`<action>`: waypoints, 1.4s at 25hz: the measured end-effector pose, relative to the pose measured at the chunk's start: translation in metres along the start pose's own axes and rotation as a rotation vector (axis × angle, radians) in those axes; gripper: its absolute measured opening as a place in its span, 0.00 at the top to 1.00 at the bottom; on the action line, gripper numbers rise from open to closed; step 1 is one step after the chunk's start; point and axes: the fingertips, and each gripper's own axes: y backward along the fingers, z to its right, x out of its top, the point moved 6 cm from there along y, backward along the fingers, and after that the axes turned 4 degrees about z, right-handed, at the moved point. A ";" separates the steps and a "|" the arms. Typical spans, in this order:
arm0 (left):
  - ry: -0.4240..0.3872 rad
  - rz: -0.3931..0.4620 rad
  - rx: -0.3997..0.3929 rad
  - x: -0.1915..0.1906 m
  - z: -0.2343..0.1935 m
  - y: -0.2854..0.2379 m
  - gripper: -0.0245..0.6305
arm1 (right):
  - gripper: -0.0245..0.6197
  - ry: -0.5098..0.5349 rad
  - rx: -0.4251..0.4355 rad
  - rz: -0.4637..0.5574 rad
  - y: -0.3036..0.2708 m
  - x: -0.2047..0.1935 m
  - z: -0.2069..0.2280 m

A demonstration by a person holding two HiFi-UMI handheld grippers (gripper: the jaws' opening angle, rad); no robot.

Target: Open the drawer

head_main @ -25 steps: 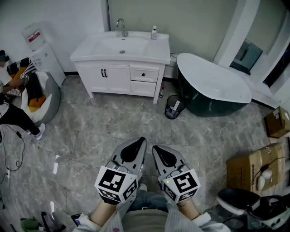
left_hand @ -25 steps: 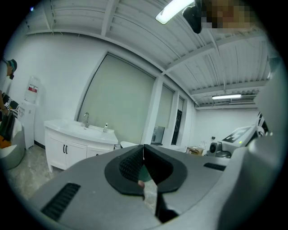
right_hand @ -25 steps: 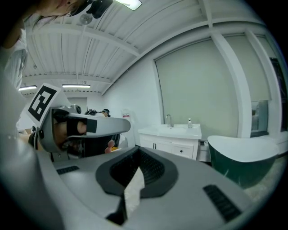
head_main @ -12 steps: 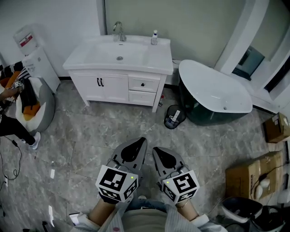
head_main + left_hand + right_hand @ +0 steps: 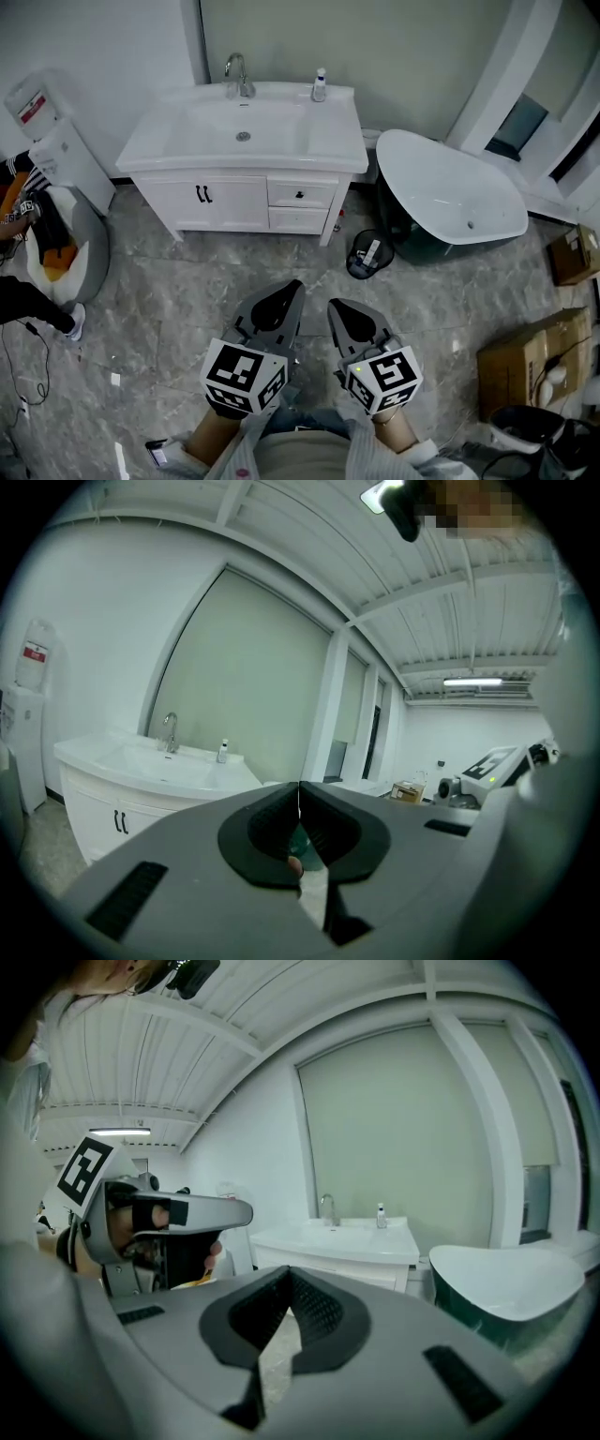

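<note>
A white vanity (image 5: pixel 234 202) with a sink stands against the far wall. On its right side are two stacked drawers; the upper drawer (image 5: pixel 301 194) has a small dark knob and both are closed. The vanity also shows at the left of the left gripper view (image 5: pixel 112 794) and mid-frame in the right gripper view (image 5: pixel 342 1246). My left gripper (image 5: pixel 292 287) and right gripper (image 5: pixel 336 306) are held side by side over the floor, well short of the vanity. Both are shut with nothing between them, their tips meeting in the left gripper view (image 5: pixel 299 786) and the right gripper view (image 5: pixel 288 1272).
A dark green bathtub (image 5: pixel 448 199) stands right of the vanity, with a small bin (image 5: pixel 368 255) on the floor between them. A water dispenser (image 5: pixel 58 142) and a grey seat (image 5: pixel 89 246) piled with clothes are at the left. Cardboard boxes (image 5: pixel 525 367) sit at the right.
The vanity has grown larger and slid lower in the head view as both grippers travel toward it over the floor. Both stay shut, side by side.
</note>
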 end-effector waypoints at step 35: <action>0.029 -0.010 0.133 0.042 -0.172 -0.250 0.94 | 0.95 -0.004 0.095 -0.093 -0.254 0.058 0.188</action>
